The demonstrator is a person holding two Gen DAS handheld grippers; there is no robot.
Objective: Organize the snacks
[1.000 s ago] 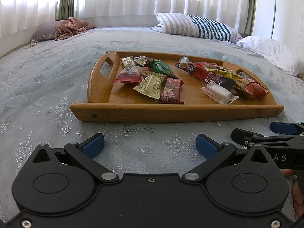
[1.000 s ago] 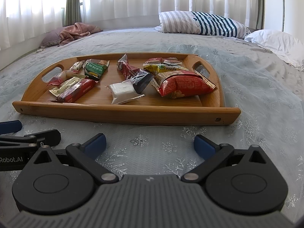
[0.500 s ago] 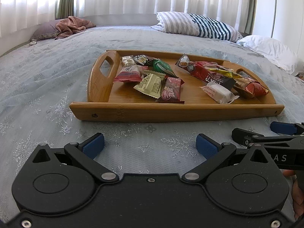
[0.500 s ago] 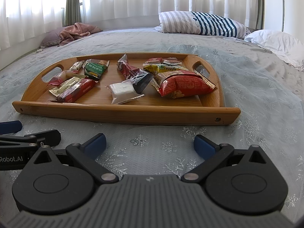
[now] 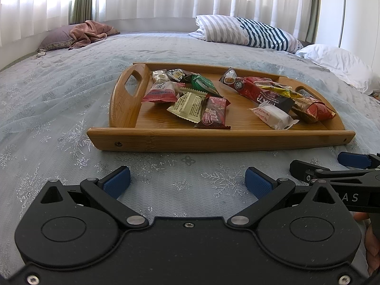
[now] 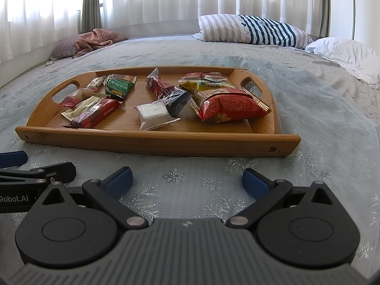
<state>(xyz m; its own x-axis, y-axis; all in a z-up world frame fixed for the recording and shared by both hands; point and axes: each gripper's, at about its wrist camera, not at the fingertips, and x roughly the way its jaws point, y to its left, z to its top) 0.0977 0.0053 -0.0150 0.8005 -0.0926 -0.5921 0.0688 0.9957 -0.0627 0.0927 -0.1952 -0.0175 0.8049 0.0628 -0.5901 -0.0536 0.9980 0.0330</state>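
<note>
A bamboo tray with two cut-out handles lies on the bed and holds several wrapped snacks. On its left side are a beige packet, a dark red bar and a green packet. A white packet sits near the middle, and a big red bag on the right. My left gripper and right gripper hover open over the bedspread in front of the tray, both with nothing in them. The right gripper's fingers show beside the left one.
The pale blue snowflake bedspread stretches all around the tray. A striped pillow and a white pillow lie at the back right. A pink cloth on a purple pillow lies back left, under curtained windows.
</note>
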